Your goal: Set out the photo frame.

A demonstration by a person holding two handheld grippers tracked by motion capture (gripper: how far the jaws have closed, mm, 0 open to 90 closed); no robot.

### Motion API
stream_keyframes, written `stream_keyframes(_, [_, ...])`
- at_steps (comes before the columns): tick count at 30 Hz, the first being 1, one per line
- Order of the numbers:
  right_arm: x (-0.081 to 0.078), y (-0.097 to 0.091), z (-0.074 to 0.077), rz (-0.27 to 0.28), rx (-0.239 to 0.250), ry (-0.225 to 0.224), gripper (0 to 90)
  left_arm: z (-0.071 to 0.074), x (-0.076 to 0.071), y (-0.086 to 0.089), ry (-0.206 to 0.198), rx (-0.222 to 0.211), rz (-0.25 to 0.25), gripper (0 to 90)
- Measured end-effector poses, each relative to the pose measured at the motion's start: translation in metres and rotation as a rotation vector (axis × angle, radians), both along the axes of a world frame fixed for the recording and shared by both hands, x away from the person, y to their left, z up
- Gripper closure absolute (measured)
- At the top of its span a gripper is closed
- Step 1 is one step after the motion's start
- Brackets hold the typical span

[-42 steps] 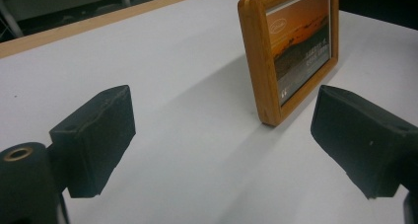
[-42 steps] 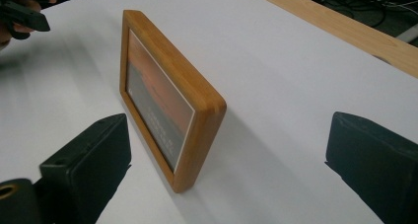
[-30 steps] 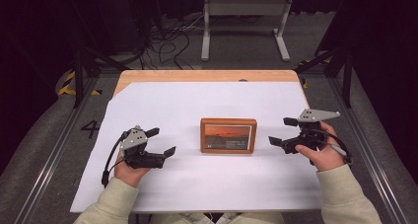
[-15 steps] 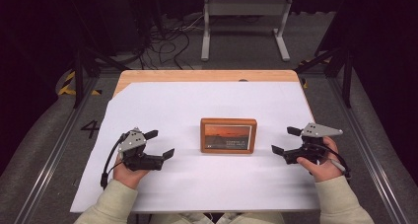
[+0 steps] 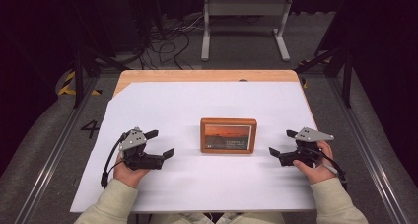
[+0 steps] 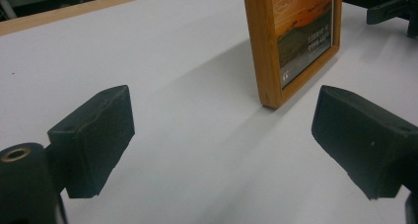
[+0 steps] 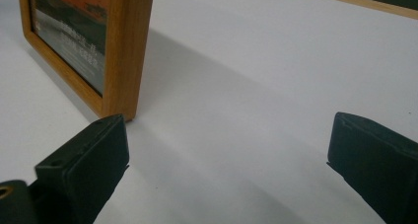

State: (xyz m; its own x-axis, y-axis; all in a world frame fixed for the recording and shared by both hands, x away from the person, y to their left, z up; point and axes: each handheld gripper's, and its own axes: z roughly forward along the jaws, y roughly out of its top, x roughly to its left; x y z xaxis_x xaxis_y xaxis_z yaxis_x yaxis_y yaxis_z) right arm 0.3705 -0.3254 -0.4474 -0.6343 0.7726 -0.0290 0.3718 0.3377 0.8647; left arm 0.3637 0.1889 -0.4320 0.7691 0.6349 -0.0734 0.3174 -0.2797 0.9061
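Frame placement first: the wooden picture frame (image 5: 228, 135) lies near the middle of the white sheet (image 5: 207, 100) covering the table, its long axis running left to right across the person's front. It sits between the two grippers, touching neither.

Left gripper (image 5: 160, 143): jaws spread wide, nothing between them, pointing right toward the frame's left short edge. In the left gripper view the frame's near corner (image 6: 272, 100) lies ahead and toward the right jaw, with open sheet between.

Right gripper (image 5: 283, 142): jaws likewise released and empty, pointing left toward the frame's right short edge. In the right gripper view the frame's corner (image 7: 121, 110) appears just beyond the left jaw tip; contact cannot be confirmed.

Assessment: the right gripper stands nearer the frame than the left. Each short edge faces an open gripper, so an approach along the long axis looks most direct.
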Motion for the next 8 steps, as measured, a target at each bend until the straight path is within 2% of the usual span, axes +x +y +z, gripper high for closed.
stream_keyframes(2, [-0.0002,-0.0001,0.0003,0.001,0.001,-0.002,2.7,-0.0002,0.0000,0.0001,0.007,-0.002,0.000,9.6])
stream_keyframes(3, [-0.0004,-0.0008,0.0023,0.001,0.006,-0.012,2.8,-0.0009,0.0015,0.0013,0.026,-0.027,-0.003,9.4])
stream_keyframes(8, [-0.0010,-0.0029,0.0062,-0.007,0.022,-0.032,2.7,-0.0025,0.0051,0.0054,0.047,-0.050,0.009,9.2])
